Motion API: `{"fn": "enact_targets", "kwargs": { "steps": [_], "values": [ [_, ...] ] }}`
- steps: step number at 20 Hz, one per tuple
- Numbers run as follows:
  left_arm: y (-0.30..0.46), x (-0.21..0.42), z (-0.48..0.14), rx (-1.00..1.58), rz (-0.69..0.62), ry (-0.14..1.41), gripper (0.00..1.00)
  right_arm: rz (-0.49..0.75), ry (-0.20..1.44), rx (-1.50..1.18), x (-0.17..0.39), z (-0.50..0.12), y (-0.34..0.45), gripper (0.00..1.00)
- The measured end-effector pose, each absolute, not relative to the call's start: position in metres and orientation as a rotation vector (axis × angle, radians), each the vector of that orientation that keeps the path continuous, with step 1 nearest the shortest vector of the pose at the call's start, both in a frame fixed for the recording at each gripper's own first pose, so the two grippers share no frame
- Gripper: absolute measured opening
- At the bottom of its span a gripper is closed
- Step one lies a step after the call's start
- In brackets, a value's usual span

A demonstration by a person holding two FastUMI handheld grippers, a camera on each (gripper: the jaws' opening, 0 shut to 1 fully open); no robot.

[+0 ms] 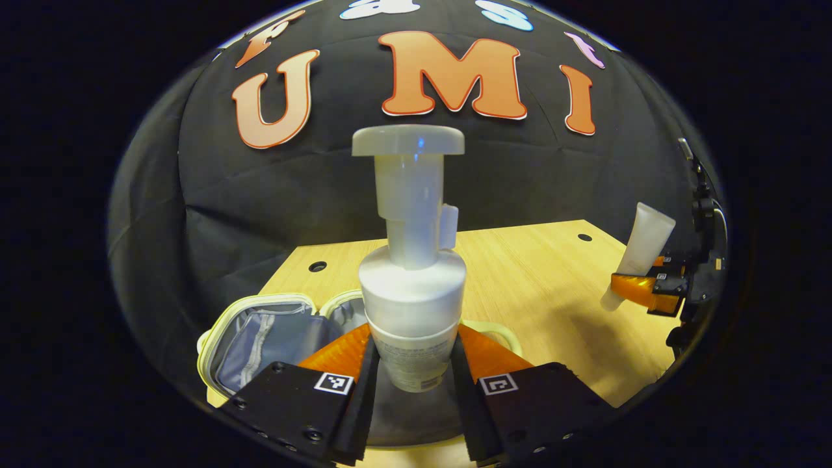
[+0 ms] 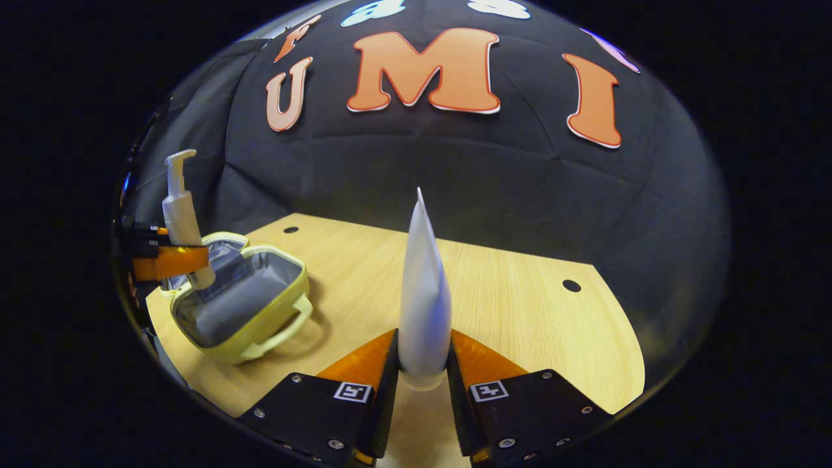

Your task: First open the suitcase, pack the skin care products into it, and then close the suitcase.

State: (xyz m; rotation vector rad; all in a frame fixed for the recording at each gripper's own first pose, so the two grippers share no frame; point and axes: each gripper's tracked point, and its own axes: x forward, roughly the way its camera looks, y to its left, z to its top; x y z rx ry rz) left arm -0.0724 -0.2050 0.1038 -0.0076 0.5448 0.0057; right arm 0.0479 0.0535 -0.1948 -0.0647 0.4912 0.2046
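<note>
Pinching a cylindrical pump bottle (image 1: 412, 305) — left gripper (image 1: 411, 364) fingers; right gripper's (image 2: 422, 364) pinch a smooth tapered tube (image 2: 424, 305).

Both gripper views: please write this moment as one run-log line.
left tool: shut on white pump bottle | right tool: shut on white squeeze tube | pale yellow suitcase: open

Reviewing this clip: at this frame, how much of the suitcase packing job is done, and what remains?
Done: the suitcase lies open on the table, its grey lining bare where visible. In hand: the left gripper grips a pump bottle above the open case, and the right gripper grips a squeeze tube over the table. Left: put both products inside, then close the suitcase.
</note>
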Motion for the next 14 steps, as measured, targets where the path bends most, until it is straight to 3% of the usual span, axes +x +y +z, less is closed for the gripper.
{"fn": "enact_targets", "kwargs": {
  "steps": [5, 14],
  "values": [
    [-0.167, -0.086, 0.100, -0.014, -0.056, 0.583, 0.56, 0.187, 0.472, -0.033, 0.033, -0.163, 0.102, 0.41],
    [-0.149, -0.102, 0.033, -0.086, -0.199, 0.765, 0.56, 0.179, 0.506, 0.037, 0.011, -0.150, 0.198, 0.41]
  ]
}}
